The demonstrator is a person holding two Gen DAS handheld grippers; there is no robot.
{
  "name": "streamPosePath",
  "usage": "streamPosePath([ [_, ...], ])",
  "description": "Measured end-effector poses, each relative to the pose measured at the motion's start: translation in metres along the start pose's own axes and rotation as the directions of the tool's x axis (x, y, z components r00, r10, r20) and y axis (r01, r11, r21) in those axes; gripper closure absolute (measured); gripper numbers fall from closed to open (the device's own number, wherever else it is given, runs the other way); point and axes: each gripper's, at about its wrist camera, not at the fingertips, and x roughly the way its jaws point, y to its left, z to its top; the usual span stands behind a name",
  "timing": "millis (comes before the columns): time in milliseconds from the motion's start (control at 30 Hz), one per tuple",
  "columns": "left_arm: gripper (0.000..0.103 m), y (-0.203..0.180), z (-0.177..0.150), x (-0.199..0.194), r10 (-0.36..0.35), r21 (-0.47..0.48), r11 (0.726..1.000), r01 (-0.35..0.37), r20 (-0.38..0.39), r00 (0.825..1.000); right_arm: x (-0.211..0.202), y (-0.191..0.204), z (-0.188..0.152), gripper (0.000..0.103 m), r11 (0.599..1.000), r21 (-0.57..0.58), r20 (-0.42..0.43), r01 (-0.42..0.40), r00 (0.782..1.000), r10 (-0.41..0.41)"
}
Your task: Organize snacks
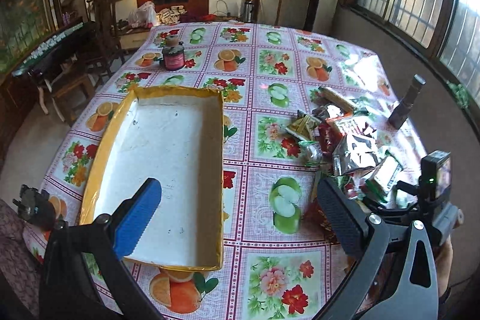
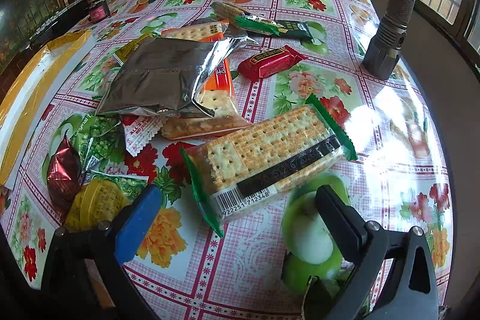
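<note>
One box [image 1: 168,137], one jar [image 1: 173,56], one flashlight [image 2: 390,26]. Among the snacks: three cracker packs [image 2: 267,149], one silver bag [image 2: 168,74], one red bar [image 2: 270,62], one dark green bar [image 2: 279,27]; the small packets are too jumbled to count.

Both views overlook table [image 1: 264,80], perhaps overlapping

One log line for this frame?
stage: start | left gripper: open, over empty yellow-rimmed white box | right gripper: open, facing green-edged clear cracker pack | boxed: none

Box [image 1: 168,146] interior free; snack pile [image 2: 168,74] crowds tbl right.
</note>
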Motion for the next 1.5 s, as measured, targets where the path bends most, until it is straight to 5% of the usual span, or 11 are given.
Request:
streamPosePath([
  [267, 0.0, -0.01, 0.004, 0.002, 0.017, 0.011, 1.0, -0.017, -0.002, 1.0, -0.016, -0.016, -0.005, 0.001, 0.987, 0.087, 0.047, -0.136, 0.99, 0.132],
  [500, 0.0, -0.02, 0.002, -0.003, 0.018, 0.027, 0.999, -0.018, 0.019, 1.0, -0.109, -0.035, -0.014, 0.001, 0.911, 0.165, 0.362, -0.377, 0.883, 0.3],
  [567, 0.0, -0.023, 0.0, -0.004, 0.011, 0.029, 1.0, -0.011, 0.019, 1.0, -0.147, -0.04, -0.021, 0.001, 0.863, 0.127, 0.517, -0.489, 0.775, 0.363],
  [733, 0.0, -0.029, -0.004, -0.008, -0.015, 0.035, 0.999, 0.015, 0.015, 1.0, -0.21, -0.07, -0.045, 0.001, 0.562, -0.064, 0.81, -0.825, 0.286, 0.512],
  [800, 0.0, -0.032, -0.005, -0.011, -0.03, 0.042, 0.999, 0.03, 0.019, 0.999, -0.234, -0.08, -0.058, 0.0, 0.581, -0.07, 0.891, -0.811, 0.211, 0.402],
  [967, 0.0, -0.04, -0.009, -0.021, -0.063, 0.061, 0.996, 0.061, 0.03, 0.998, -0.31, -0.08, -0.108, 0.0, 0.812, -0.133, 0.989, -0.568, -0.131, 0.07],
  [1033, 0.0, -0.042, -0.009, -0.024, -0.073, 0.069, 0.995, 0.07, 0.034, 0.997, -0.323, -0.066, -0.109, 0.0, 0.893, -0.122, 0.983, -0.433, -0.18, 0.047],
  [1167, 0.0, -0.041, -0.009, -0.029, -0.08, 0.067, 0.995, 0.077, 0.047, 0.996, -0.321, -0.061, -0.075, 0.0, 0.86, -0.159, 0.987, -0.485, -0.094, 0.13],
  [1267, 0.0, -0.035, -0.009, -0.029, -0.065, 0.053, 0.997, 0.062, 0.059, 0.996, -0.306, -0.054, -0.043, 0.0, 0.835, -0.051, 0.974, -0.548, 0.156, 0.162],
  [1400, 0.0, -0.02, -0.01, -0.026, -0.023, 0.024, 0.999, 0.022, 0.069, 0.997, -0.252, -0.016, -0.001, 0.0, 0.876, 0.105, 0.778, -0.471, 0.588, 0.223],
  [1500, 0.0, -0.008, -0.011, -0.022, 0.005, 0.002, 1.0, -0.005, 0.066, 0.998, -0.22, 0.018, 0.006, 0.0, 0.891, 0.1, 0.633, -0.443, 0.719, 0.287],
])
